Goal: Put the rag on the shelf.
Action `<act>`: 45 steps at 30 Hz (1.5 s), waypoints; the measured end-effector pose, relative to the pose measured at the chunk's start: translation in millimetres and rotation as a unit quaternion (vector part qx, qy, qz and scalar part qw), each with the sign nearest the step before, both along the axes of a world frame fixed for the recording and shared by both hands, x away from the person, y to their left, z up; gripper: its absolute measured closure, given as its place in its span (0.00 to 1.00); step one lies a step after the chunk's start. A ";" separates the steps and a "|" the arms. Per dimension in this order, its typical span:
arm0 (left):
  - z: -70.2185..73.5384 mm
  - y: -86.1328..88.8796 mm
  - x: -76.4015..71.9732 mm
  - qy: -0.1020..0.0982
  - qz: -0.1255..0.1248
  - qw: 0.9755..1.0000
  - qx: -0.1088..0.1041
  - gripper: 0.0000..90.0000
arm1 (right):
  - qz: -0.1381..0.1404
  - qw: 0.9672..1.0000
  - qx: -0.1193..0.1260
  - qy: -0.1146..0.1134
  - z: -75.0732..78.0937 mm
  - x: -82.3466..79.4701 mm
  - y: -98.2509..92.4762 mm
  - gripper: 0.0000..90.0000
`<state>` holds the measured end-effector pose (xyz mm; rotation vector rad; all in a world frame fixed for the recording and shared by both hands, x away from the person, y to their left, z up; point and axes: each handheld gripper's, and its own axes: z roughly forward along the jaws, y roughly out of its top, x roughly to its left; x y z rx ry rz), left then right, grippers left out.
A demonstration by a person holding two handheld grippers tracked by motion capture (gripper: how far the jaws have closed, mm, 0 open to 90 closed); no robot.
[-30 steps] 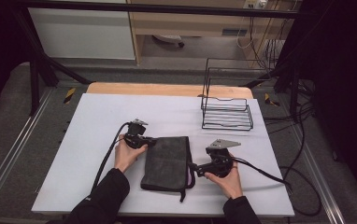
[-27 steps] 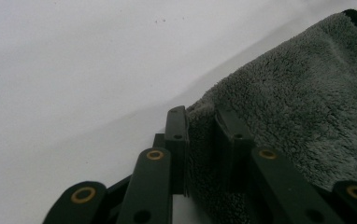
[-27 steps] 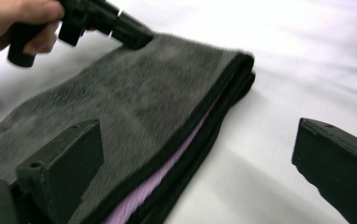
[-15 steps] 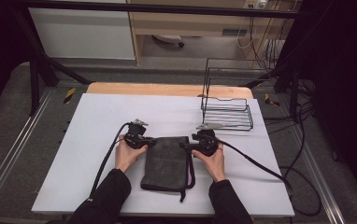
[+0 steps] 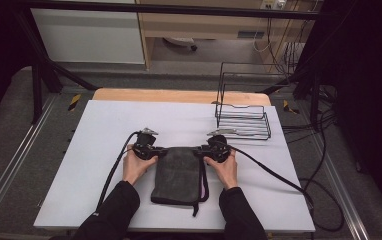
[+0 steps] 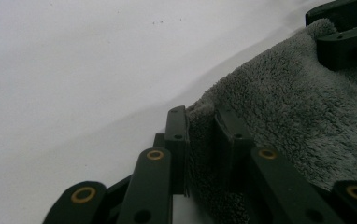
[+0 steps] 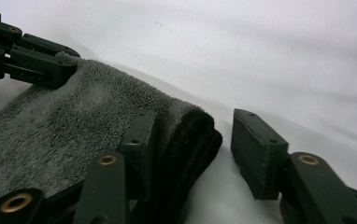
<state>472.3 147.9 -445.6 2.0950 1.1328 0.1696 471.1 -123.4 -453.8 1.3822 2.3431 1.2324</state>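
A folded dark grey towel (image 5: pixel 179 175) lies flat on the white table (image 5: pixel 104 125), near the front edge. My left gripper (image 5: pixel 157 151) is shut on its far left corner; in the left gripper view the pads (image 6: pixel 176 126) pinch the fluffy edge (image 6: pixel 298 116). My right gripper (image 5: pixel 200 151) sits at the far right corner. Its jaws have just been closing, and the folded corner (image 7: pixel 186 135) lies between them. One pad touches the cloth, while the other pad (image 7: pixel 253 149) stands a gap away. The left gripper (image 7: pixel 50 65) also shows across the towel in the right gripper view.
A black wire basket (image 5: pixel 243 120) stands at the back right of the table. Cables trail from both grippers, the right one (image 5: pixel 274 172) running off the table's right side. A wooden strip (image 5: pixel 179 95) edges the far side.
My right hand moved from beside the towel's right edge to its far right corner, and its jaws narrowed around the corner. The left gripper and towel stayed put.
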 end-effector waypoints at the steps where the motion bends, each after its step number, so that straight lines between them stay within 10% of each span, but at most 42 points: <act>1: 0.0 0.0 0.0 0.000 0.000 1.000 -0.001 0.85 | 0.001 1.000 0.003 0.005 -0.2 0.2 0.1 0.61; 22: 1.5 4.8 2.7 0.016 0.003 1.000 -0.019 0.88 | 0.003 0.997 0.032 0.070 4.2 4.1 1.1 0.86; 45: 41.9 18.1 -27.1 -0.046 -0.015 0.997 -0.063 0.90 | 0.015 0.996 0.086 -0.004 36.6 -27.1 -7.8 0.88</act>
